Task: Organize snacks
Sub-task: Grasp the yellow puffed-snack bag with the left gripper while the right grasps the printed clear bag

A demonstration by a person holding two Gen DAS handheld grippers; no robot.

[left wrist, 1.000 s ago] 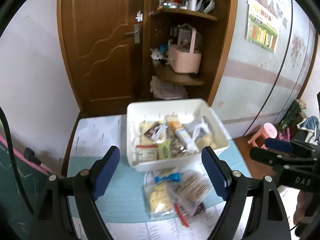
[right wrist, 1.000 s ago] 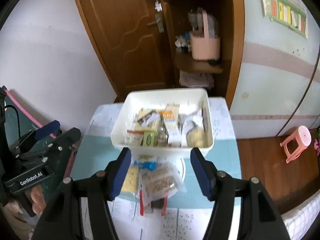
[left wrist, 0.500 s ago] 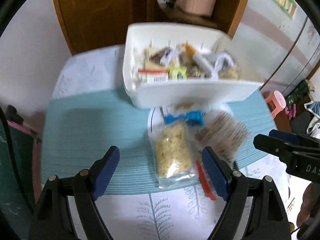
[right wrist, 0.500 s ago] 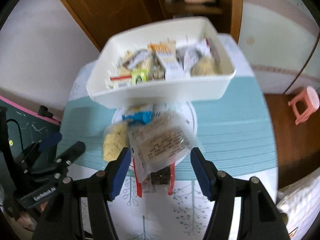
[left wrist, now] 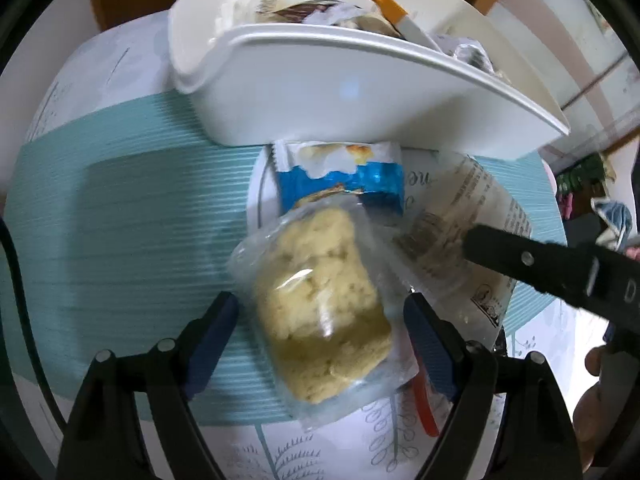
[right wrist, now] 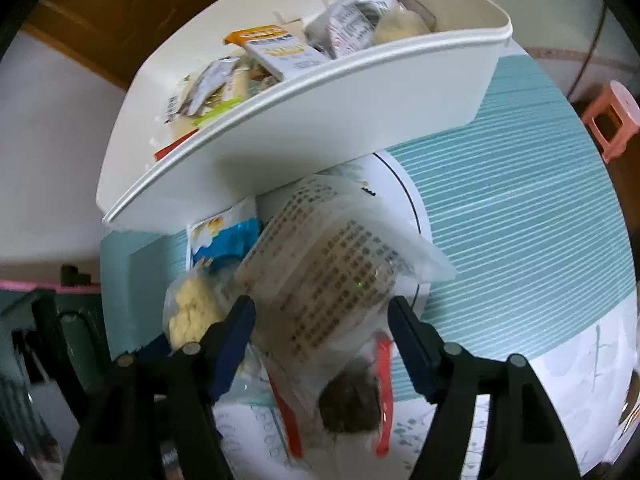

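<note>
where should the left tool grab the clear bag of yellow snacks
Grip the yellow snack bag across its narrow middle, coming straight down from above. It lies flat, long axis running between the open left tool fingers, so the bulging sides face the pads. Avoid the loose plastic edges; they'd likely slip.

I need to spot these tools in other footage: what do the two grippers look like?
Both the left gripper and the right gripper have black angular frames with silver rivets and dark blue finger pads. A black cable runs beside the left one.

Clear bag of yellow snack (left wrist: 320, 304) between wide-apart left tool (left wrist: 320, 340) pads.
</note>
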